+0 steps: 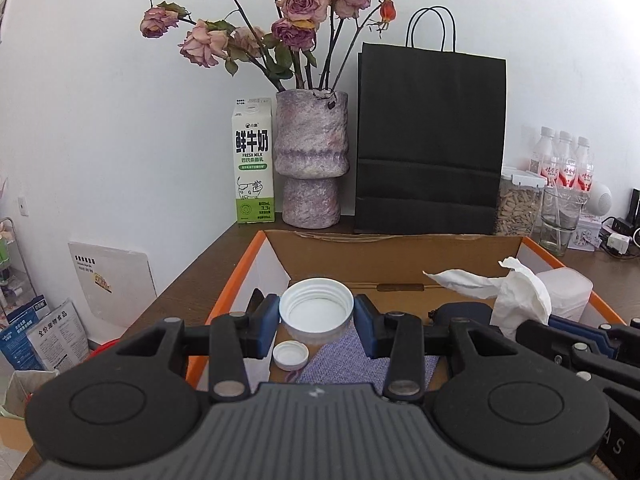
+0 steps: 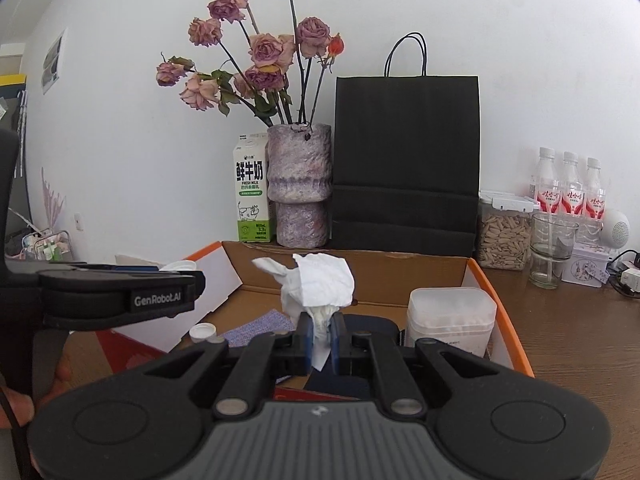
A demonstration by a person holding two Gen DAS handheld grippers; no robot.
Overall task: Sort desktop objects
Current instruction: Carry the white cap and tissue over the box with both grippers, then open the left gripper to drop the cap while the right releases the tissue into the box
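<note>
White lid (image 1: 316,309): clamped in left tongs (image 1: 316,316) above cardboard box (image 1: 394,252), near worktop's left edge; part the jaws low, beside small cap (image 1: 291,354).
Crumpled tissue (image 2: 318,282): pinched in fully closed right tongs (image 2: 319,340) over the box; let go clear of plastic tub (image 2: 450,316).

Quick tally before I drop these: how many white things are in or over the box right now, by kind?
Screw caps: 2, a large cap in the left gripper, a small cap on the box floor.
Crumpled tissue: 1, in the right gripper.
Translucent white tub: 1.
Total: 4.
</note>
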